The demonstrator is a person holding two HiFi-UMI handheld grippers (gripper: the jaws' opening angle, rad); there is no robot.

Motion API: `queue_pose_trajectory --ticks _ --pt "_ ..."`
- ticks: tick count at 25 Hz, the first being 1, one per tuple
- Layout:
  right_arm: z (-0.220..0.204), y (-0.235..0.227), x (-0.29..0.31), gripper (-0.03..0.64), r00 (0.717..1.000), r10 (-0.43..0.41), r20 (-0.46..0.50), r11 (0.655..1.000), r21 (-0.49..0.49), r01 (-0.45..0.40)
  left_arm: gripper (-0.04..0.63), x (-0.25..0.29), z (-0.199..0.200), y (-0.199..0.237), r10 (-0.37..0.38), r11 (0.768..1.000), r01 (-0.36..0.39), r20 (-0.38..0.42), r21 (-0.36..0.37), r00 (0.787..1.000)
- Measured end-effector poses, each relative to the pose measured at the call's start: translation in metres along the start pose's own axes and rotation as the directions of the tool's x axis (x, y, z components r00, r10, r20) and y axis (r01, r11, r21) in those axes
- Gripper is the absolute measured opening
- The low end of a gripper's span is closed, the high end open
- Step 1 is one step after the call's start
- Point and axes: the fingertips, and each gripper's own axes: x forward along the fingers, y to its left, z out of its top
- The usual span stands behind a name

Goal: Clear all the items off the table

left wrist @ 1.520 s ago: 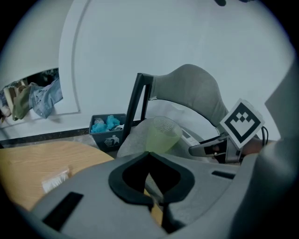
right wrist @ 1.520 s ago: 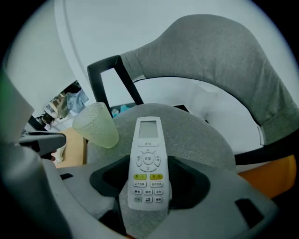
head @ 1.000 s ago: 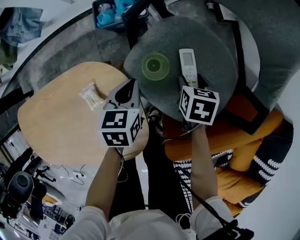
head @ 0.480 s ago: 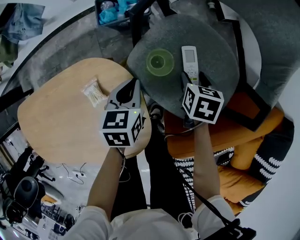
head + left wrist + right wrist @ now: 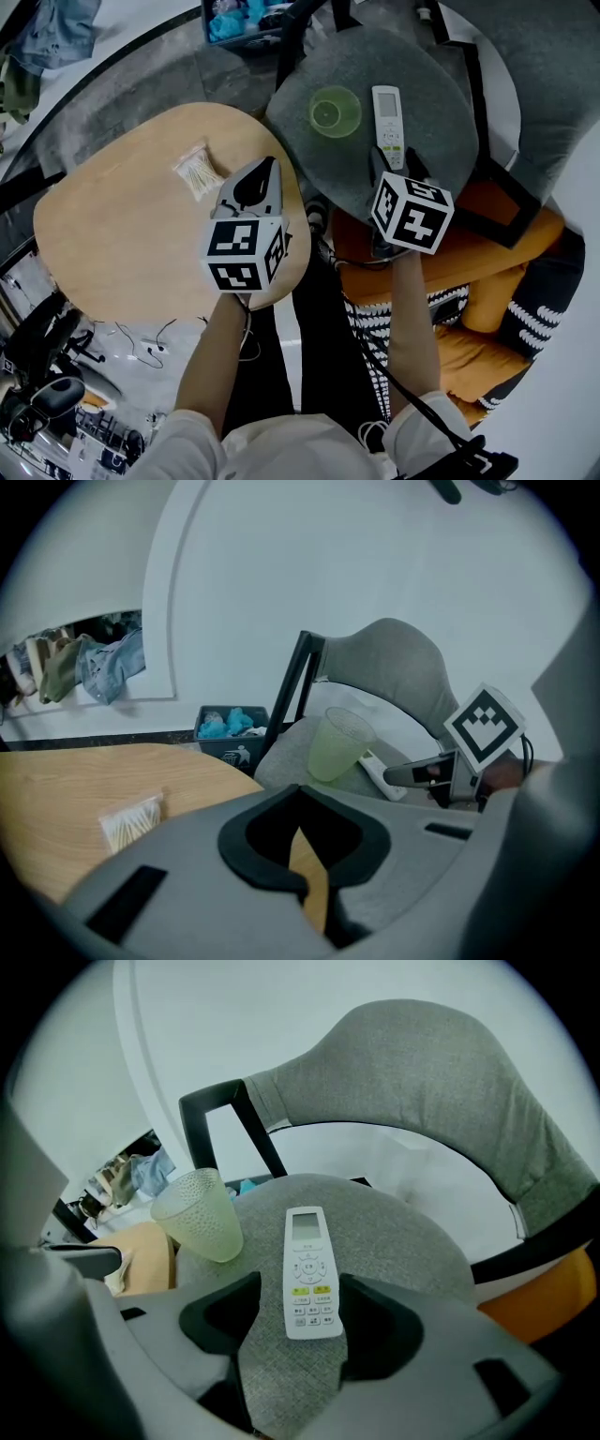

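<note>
A clear bag of cotton swabs (image 5: 200, 172) (image 5: 131, 819) lies on the round wooden table (image 5: 122, 253). My left gripper (image 5: 265, 167) (image 5: 305, 841) hovers over the table's right edge, right of the bag, shut and holding nothing. A pale green cup (image 5: 335, 111) (image 5: 200, 1213) and a white remote (image 5: 387, 117) (image 5: 309, 1271) rest on the grey chair seat (image 5: 431, 103). My right gripper (image 5: 386, 169) (image 5: 300, 1321) is open, and the remote's near end lies flat between its jaws, which do not touch it.
A dark bin (image 5: 244, 19) with blue items stands on the floor beyond the table and chair. The chair's grey backrest (image 5: 441, 1063) curves behind the seat. An orange cushion (image 5: 469, 253) sits under my right arm. Cables lie on the floor at left.
The head view has shifted a little. Both grippers keep about the same places, and the remote and cup stay on the seat.
</note>
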Motion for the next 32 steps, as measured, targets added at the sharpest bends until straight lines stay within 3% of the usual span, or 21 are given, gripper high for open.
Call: queue_pose_trajectory --ticks 7,14,16,19,25,32 --pt "-0.007 0.021 -0.029 0.276 0.999 -0.037 0.036 0.999 -0.006 0.038 0.003 -0.034 -0.001 0.011 -0.005 1.000 0.005 0.033 -0.016 0.999" --pt "-0.020 0.091 -0.053 0.221 0.997 -0.004 0.079 1.000 -0.018 0.006 0.003 -0.087 -0.020 0.053 0.034 0.998 -0.031 0.046 -0.056 0.998" --pt "-0.024 0.119 -0.062 0.179 0.995 -0.004 0.103 0.999 -0.043 0.008 0.003 -0.105 -0.029 0.071 0.055 0.996 -0.052 0.045 -0.074 0.997" --pt "-0.034 0.158 -0.082 0.033 0.991 -0.016 0.133 0.997 -0.077 0.026 0.003 -0.135 -0.044 0.098 0.090 0.989 -0.084 0.044 -0.124 0.995" --pt "-0.068 0.232 -0.112 0.025 0.995 0.062 0.080 0.989 -0.141 -0.050 0.003 -0.190 -0.072 0.144 0.144 0.966 -0.127 0.058 -0.227 0.988" --pt "-0.078 0.284 -0.105 0.025 0.993 0.107 0.057 0.972 -0.216 -0.092 0.003 -0.207 -0.092 0.179 0.165 0.962 -0.142 0.084 -0.233 0.983"
